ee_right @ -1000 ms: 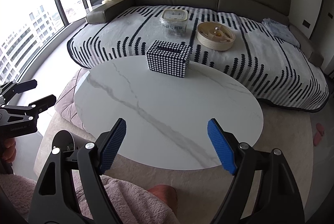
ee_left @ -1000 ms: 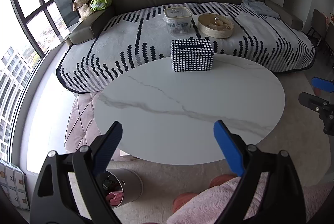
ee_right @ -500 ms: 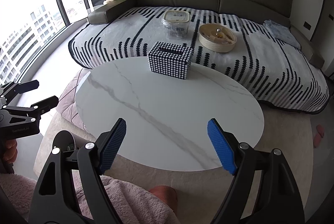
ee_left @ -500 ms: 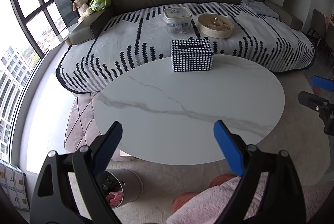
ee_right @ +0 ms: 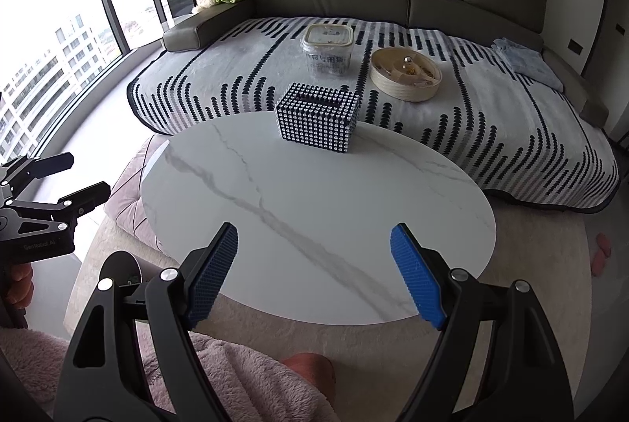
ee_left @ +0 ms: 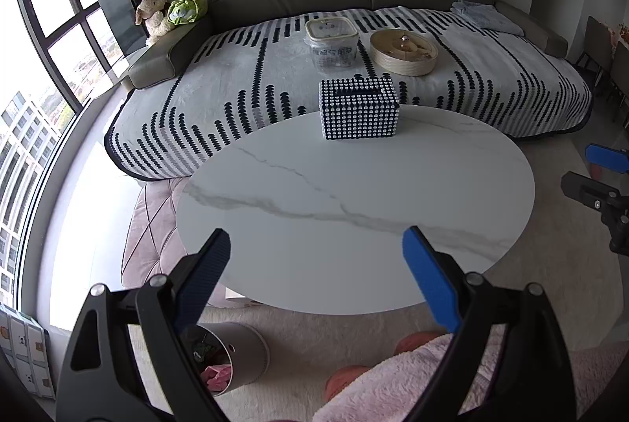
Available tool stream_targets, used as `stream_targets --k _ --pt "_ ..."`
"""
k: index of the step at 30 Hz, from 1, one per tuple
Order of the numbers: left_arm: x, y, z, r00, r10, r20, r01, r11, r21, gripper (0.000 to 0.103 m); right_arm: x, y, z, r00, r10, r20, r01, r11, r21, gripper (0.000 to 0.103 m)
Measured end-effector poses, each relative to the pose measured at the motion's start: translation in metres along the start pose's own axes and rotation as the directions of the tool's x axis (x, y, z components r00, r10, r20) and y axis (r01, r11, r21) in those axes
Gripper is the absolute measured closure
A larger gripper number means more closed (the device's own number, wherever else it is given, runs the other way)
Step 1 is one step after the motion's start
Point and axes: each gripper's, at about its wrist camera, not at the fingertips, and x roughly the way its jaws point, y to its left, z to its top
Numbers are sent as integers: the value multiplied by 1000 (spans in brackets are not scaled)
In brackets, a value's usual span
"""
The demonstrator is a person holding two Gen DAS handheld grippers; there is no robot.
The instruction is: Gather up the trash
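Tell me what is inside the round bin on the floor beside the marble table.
In the left wrist view, the bin shows something pink and some dark pieces near its mouth. The left gripper arm covers part of the opening, and anything deeper inside is hidden.

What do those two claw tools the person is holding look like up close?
Each is black, with two angled fingers carrying blue ribbed pads and round silver bolts. The left gripper and right gripper look alike. The left gripper's body bears small pale lettering. The person wears fluffy pink sleeves.

Both held level side by side: left gripper and right gripper gaping wide, nothing between the blue pads (totally empty-handed).
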Motion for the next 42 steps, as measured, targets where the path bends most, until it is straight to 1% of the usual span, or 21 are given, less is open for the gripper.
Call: stream_targets --k 42 --pt "3 3 0 1000 4 -5 -4 1000 0 14 3 7 -1 1000 6 -9 -6 1000 0 26"
